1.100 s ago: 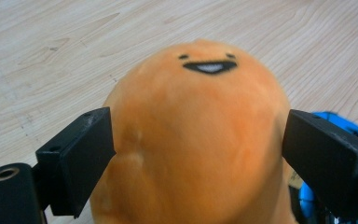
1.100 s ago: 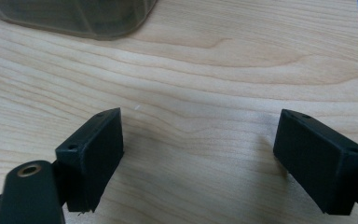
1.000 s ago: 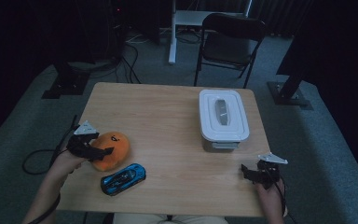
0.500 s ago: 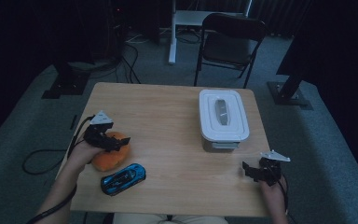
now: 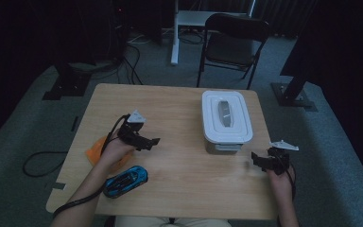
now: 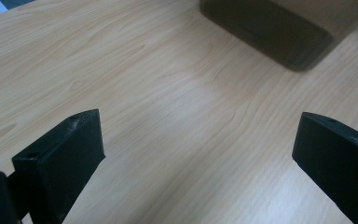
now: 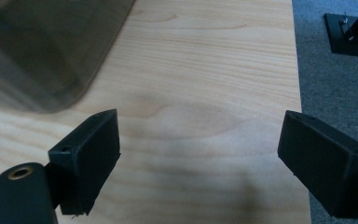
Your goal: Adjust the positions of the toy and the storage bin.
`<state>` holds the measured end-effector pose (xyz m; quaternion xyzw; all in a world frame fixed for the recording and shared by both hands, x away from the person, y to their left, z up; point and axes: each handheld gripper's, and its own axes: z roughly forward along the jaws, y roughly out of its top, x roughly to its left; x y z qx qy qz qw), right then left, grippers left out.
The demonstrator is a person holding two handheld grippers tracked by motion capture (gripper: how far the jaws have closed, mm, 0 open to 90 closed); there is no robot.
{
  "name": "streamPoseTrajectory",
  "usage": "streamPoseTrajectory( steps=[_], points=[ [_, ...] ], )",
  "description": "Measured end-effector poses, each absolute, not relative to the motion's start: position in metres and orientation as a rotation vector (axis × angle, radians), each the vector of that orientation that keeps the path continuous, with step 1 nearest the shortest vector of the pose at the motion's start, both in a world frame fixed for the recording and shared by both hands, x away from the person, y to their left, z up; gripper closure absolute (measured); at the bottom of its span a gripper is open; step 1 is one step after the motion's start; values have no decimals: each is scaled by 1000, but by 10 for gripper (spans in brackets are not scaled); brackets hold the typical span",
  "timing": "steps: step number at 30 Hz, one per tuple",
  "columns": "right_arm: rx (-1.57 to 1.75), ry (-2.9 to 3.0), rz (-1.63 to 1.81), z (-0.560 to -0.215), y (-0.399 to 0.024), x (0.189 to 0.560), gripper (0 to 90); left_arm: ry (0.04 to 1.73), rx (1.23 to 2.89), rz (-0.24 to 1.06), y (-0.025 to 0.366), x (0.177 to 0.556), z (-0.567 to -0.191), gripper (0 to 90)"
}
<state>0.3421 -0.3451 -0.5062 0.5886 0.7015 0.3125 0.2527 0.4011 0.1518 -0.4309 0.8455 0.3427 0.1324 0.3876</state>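
At the left edge of the table (image 5: 179, 101) the orange toy (image 5: 94, 147) now lies partly hidden under my left forearm; a second ago my left hand-held gripper (image 5: 147, 141) sat right on it. Since then I have swung that gripper up and inward, so it now hangs over bare wood, clear of the toy, pointing toward the white box (image 5: 226, 120). Its jaws stand wide apart with nothing between them, and in the left gripper view the box's dark side (image 6: 270, 30) lies ahead past the open jaws.

Just in front of my left arm, near the table's near edge, the blue toy car (image 5: 125, 180) has not moved. Its long axis runs slantwise, from near-left to far-right; I cannot tell which end is the nose.

The white box sits right of centre, lid on, its long axis running away from me, the grey handle (image 5: 224, 112) along that same line.

My right hand-held gripper (image 5: 260, 161) has stayed by the right edge, just near of the box, pointing left, jaws spread wide over empty wood.
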Motion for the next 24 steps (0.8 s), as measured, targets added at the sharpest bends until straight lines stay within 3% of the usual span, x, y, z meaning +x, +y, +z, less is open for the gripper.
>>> streamPoseTrajectory(
  steps=[24],
  points=[
    [1615,1900,833,-503,-353,393,126,857,2199,236,58,447,-471,27]
  ],
)
